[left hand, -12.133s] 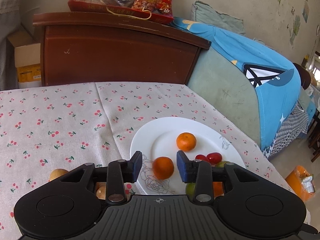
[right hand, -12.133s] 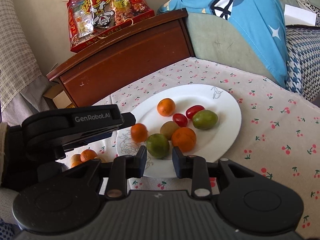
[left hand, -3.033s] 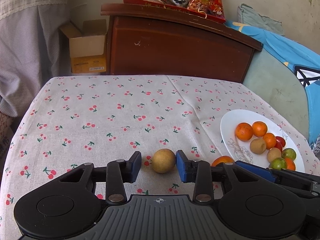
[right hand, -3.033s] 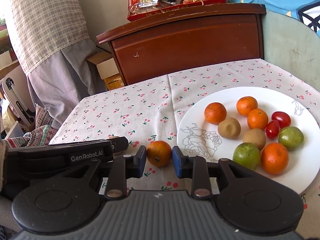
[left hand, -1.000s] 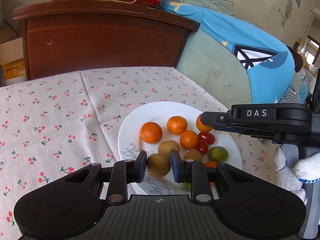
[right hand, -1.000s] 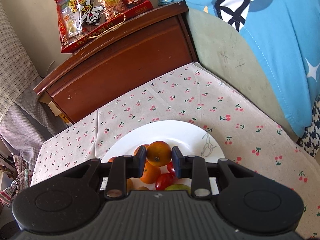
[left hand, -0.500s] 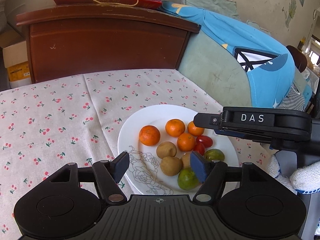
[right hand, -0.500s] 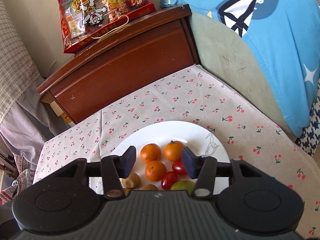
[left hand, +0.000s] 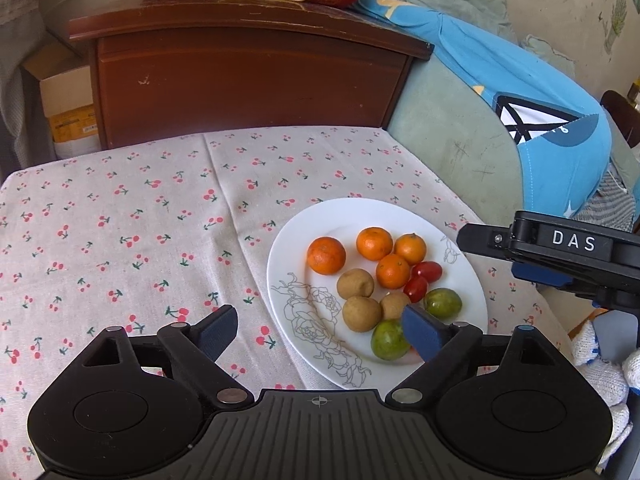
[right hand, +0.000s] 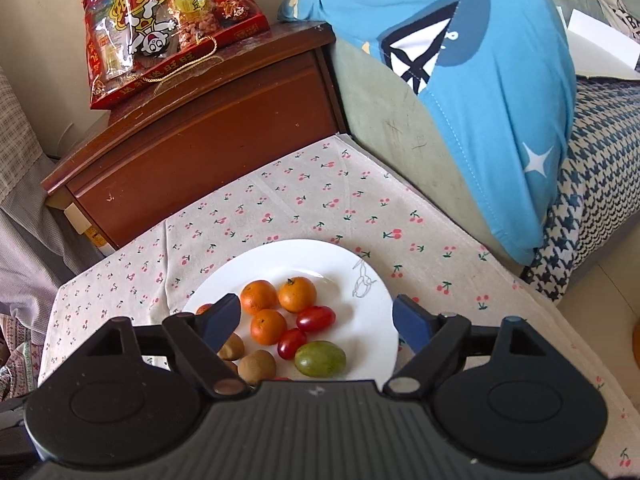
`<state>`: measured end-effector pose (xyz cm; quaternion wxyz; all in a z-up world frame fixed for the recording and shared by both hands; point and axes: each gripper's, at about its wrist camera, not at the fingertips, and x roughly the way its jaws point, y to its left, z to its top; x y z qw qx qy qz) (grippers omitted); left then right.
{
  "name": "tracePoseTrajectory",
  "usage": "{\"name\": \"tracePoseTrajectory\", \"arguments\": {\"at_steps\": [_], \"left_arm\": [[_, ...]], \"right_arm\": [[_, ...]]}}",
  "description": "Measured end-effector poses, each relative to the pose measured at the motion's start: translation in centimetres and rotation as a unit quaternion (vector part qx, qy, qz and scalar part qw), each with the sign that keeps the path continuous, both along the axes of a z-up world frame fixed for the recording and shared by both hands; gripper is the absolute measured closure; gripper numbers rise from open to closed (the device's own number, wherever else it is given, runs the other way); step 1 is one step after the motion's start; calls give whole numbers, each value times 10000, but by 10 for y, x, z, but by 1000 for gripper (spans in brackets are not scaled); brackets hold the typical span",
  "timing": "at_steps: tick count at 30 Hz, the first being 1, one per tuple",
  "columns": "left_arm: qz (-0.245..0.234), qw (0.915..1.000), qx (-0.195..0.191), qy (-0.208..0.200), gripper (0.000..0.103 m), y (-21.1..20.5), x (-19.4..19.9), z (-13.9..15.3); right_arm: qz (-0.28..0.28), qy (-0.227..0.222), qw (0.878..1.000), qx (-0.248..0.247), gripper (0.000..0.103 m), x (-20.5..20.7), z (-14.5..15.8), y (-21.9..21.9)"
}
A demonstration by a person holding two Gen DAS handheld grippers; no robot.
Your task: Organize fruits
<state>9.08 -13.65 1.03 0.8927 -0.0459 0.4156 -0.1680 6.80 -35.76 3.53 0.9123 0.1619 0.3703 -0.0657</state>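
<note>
A white plate [left hand: 360, 212] on the cherry-print cloth holds several oranges [left hand: 326, 255], brown round fruits [left hand: 361, 313], two red cherry tomatoes [left hand: 427, 271] and green fruits [left hand: 442, 302]. My left gripper [left hand: 320, 330] is wide open and empty, just above the plate's near edge. My right gripper [right hand: 318, 320] is wide open and empty above the plate [right hand: 372, 320], over the oranges [right hand: 297, 294], tomatoes [right hand: 315, 318] and a green fruit [right hand: 320, 359]. The right gripper's body shows in the left wrist view [left hand: 560, 252].
A brown wooden cabinet [left hand: 248, 80] with a red snack bag [right hand: 168, 28] stands behind the table. A sofa with a blue shirt [right hand: 480, 92] borders the table's right edge. A cardboard box [left hand: 64, 104] sits far left.
Both grippers carried their fruit to the plate, opened and let it go. Since half a second ago both have opened wider and pulled back slightly.
</note>
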Motion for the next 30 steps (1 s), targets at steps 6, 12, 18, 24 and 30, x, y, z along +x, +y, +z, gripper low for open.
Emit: {"name": "tracePoseTrajectory", "arguments": {"at_steps": [6,12,18,24,30], "left_arm": [[382,9990,163,175,10,9,0,5],[585,9972,324,331,9,10,2,6],[706,9950,541,445,8,7,4,4],[783,9932,617,594,7,7,7,-1],[802,9918,702,708,7,4,10,-7]], "right_arm": [[-55,166,9992,-358,15,-12,7,8],[-108,328,9982,-492,12,-25,9,19],[-292,515,9960,-666,12,-36,2,31],[-513,721,9938,-678,10,-37,-7,35],[-548,811,9932,-635,10,-36,-12,39]]}}
